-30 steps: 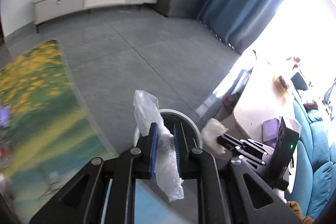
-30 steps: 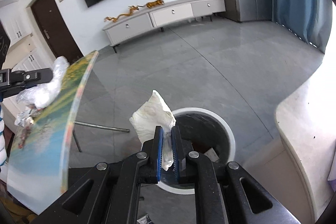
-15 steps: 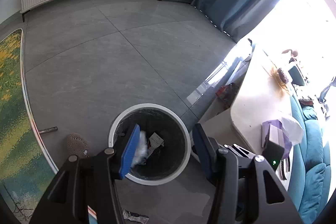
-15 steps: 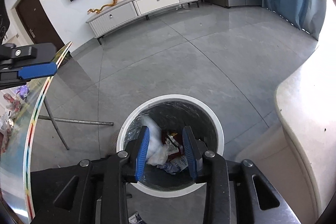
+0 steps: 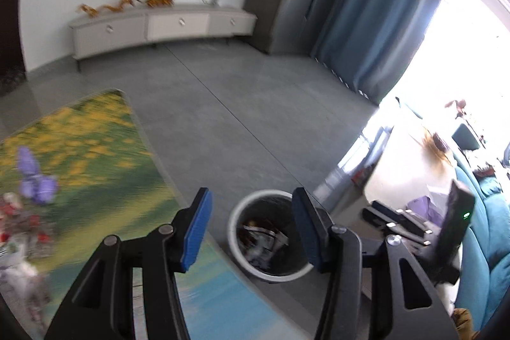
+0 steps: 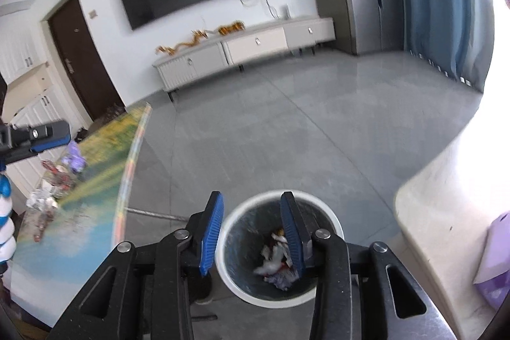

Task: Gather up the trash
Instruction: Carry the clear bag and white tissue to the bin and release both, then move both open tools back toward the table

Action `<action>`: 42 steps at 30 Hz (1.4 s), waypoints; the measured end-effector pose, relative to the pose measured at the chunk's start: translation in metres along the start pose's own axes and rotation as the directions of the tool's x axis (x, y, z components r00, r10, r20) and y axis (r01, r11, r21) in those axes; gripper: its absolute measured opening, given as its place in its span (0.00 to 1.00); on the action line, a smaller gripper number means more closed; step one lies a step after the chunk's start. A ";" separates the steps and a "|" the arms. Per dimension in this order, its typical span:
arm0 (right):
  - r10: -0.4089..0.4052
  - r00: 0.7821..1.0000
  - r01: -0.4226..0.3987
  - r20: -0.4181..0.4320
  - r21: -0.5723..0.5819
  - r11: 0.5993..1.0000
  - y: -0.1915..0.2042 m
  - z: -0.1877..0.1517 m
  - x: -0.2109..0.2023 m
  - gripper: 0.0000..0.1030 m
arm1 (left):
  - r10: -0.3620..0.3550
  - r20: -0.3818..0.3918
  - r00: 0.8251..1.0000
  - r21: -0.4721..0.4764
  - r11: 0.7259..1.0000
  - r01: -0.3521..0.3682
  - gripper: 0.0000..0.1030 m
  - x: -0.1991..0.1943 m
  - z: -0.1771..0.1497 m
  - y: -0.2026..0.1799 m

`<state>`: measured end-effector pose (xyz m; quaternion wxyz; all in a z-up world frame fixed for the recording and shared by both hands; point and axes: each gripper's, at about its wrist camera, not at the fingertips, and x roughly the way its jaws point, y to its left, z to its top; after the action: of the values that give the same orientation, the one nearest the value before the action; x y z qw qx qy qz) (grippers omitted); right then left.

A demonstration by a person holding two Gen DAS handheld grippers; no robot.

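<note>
We find both grippers, left (image 5: 251, 228) and right (image 6: 251, 233), with fingers spread and empty, and remaining trash (image 6: 52, 184) on the bench (image 6: 95, 180) to our left, nearer the left gripper.

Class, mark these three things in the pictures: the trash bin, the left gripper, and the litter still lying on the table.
trash bin (image 6: 331, 216): right wrist view, white rim, far right side.
left gripper (image 5: 251, 227): left wrist view, midway between its open blue-padded fingertips.
litter (image 6: 52, 180): right wrist view, middle of the blurred heap on the table.
</note>
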<state>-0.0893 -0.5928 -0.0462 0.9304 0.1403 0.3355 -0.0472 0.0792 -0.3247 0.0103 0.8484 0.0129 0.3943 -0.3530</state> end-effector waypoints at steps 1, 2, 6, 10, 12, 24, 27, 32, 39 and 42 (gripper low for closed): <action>0.012 1.000 -0.011 0.022 -0.015 1.000 0.009 0.003 -0.009 0.36 | 0.024 0.016 1.000 -0.008 1.000 -0.023 0.49 -0.011 -0.002 0.008; 0.017 0.999 -0.017 0.032 -0.021 1.000 0.014 0.004 -0.013 0.36 | 0.037 0.032 0.999 -0.018 0.999 -0.036 0.49 -0.023 -0.005 0.017; 0.072 0.994 -0.069 0.080 -0.046 0.997 0.041 0.010 -0.029 0.38 | 0.112 0.085 0.990 -0.085 0.991 -0.105 0.49 -0.067 -0.020 0.058; 0.165 0.980 -0.156 0.112 -0.090 0.984 0.072 0.018 -0.038 0.39 | 0.210 0.132 0.969 -0.147 0.971 -0.190 0.49 -0.108 -0.035 0.094; 0.219 0.970 -0.206 0.105 -0.124 0.971 0.087 0.022 -0.037 0.39 | 0.267 0.147 0.952 -0.201 0.951 -0.236 0.49 -0.130 -0.044 0.115; 0.451 0.893 -0.434 0.000 -0.273 0.859 0.141 0.030 -0.009 0.45 | 0.582 -0.012 0.813 -0.487 0.707 -0.513 0.57 -0.207 -0.119 0.217; 0.472 0.882 -0.457 -0.018 -0.277 0.845 0.143 0.027 -0.002 0.46 | 0.614 -0.057 0.787 -0.542 0.643 -0.541 0.57 -0.217 -0.134 0.231; 0.471 0.882 -0.458 -0.022 -0.275 0.845 0.129 0.026 -0.001 0.48 | 0.641 -0.082 0.763 -0.580 0.592 -0.559 0.57 -0.222 -0.141 0.235; 0.451 0.893 -0.439 -0.015 -0.261 0.860 0.123 0.030 -0.004 0.48 | 0.638 -0.061 0.767 -0.579 0.603 -0.549 0.57 -0.222 -0.141 0.234; 0.447 0.894 -0.436 -0.023 -0.272 0.858 0.132 0.031 -0.004 0.48 | 0.629 -0.047 0.776 -0.585 0.613 -0.531 0.57 -0.228 -0.145 0.237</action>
<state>-0.0491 -0.4757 0.0097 0.9333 0.0844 0.2785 0.2104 0.0282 0.0308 0.0043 0.9092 -0.1418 0.3842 0.0758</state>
